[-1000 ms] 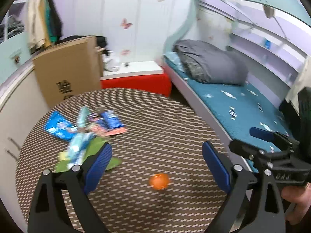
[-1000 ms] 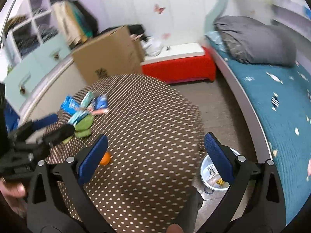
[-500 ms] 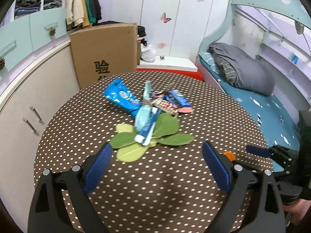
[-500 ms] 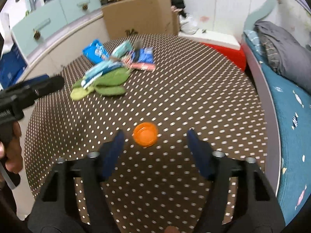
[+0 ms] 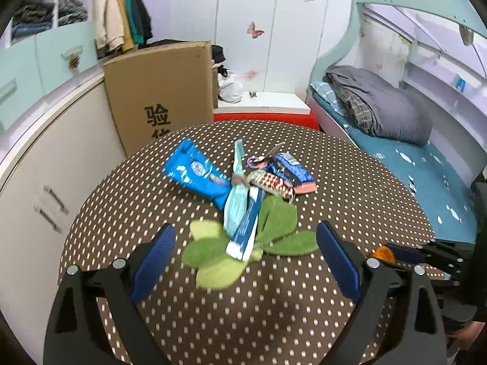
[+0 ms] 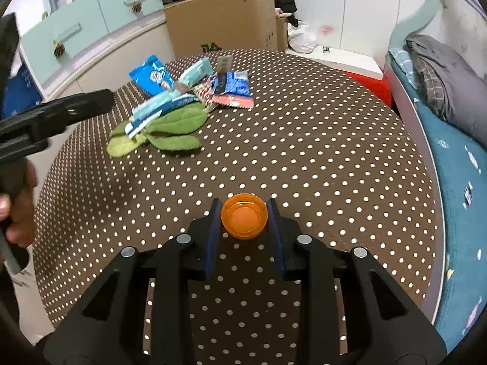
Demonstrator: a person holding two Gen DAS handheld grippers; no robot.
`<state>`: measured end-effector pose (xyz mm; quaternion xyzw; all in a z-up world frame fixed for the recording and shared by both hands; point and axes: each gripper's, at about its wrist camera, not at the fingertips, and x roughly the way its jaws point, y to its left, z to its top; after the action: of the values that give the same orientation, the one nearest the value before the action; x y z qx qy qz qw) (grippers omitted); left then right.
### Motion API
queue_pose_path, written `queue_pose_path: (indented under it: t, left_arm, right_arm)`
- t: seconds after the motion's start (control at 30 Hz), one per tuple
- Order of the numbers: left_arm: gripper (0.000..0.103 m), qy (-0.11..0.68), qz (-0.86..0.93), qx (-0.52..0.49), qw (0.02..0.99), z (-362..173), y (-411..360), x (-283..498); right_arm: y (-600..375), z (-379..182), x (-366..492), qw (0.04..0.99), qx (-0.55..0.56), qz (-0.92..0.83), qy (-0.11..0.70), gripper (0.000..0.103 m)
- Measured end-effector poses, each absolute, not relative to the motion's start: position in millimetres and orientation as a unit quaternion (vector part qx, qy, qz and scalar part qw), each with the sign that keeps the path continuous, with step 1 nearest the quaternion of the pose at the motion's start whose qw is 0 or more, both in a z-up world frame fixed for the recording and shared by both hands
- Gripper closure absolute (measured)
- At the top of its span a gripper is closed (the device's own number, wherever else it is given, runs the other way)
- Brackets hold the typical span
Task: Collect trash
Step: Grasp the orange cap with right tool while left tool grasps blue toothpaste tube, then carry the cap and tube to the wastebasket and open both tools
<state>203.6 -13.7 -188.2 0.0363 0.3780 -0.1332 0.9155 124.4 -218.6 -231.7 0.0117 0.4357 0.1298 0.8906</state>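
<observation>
An orange bottle cap (image 6: 244,219) lies open side up on the round brown dotted table (image 6: 319,140). My right gripper (image 6: 244,223) is shut on it, one pad on each side. The cap also shows in the left wrist view (image 5: 382,254), at the right gripper's tip. A pile of trash lies further back: a blue snack bag (image 5: 194,175), pale blue wrappers (image 5: 240,210), a dark blue wrapper (image 5: 289,173) and green leaves (image 5: 219,252). My left gripper (image 5: 243,249) is open and empty, just in front of the leaves.
A cardboard box (image 5: 161,94) stands behind the table. White cupboards (image 5: 36,182) run along the left. A bed with a teal sheet (image 5: 426,170) and grey bedding lies to the right. A red and white low stand (image 5: 264,112) is at the back.
My right gripper has closed on the orange cap. My left gripper has swung left from the cap to face the pile of wrappers and leaves.
</observation>
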Motion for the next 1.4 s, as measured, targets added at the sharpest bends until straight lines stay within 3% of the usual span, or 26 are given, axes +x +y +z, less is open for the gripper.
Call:
queue_pose_path:
  t: [0.17, 0.23, 0.3, 0.47, 0.73, 1.2, 1.4]
  left_arm:
    - [0.017, 0.384, -0.153, 0.066, 0.908, -198.1, -24.7, 231.1]
    - [0.035, 0.401, -0.156, 0.084, 0.899, -207.2, -29.0, 244.3]
    - [0.044, 0.417, -0.162, 0.092, 0.890, -216.4, -30.7, 253.5]
    - [0.050, 0.432, -0.169, 0.127, 0.877, -230.9, -37.8, 262.3]
    - [0.089, 0.433, -0.199, 0.136, 0.869, -234.2, -38.7, 260.5]
    - [0.089, 0.413, -0.201, 0.053, 0.887, -214.5, -3.9, 214.3]
    - [0.089, 0.374, -0.219, 0.021, 0.901, -178.7, -8.6, 183.9]
  right_arm:
    - [-230.3, -222.0, 122.7, 0.895, 0.026, 0.127, 0.426, 0.073]
    - [-236.2, -218.6, 121.9, 0.897, 0.032, 0.125, 0.422, 0.073]
    - [-239.1, -216.6, 123.8, 0.898, 0.036, 0.123, 0.420, 0.073]
    - [-245.1, -213.0, 122.1, 0.900, 0.041, 0.125, 0.416, 0.073]
    - [-248.6, -210.3, 117.4, 0.901, 0.043, 0.129, 0.411, 0.073]
    - [-255.0, -198.3, 100.9, 0.905, 0.047, 0.136, 0.400, 0.073]
    - [-273.4, -181.8, 94.0, 0.915, 0.063, 0.127, 0.378, 0.073]
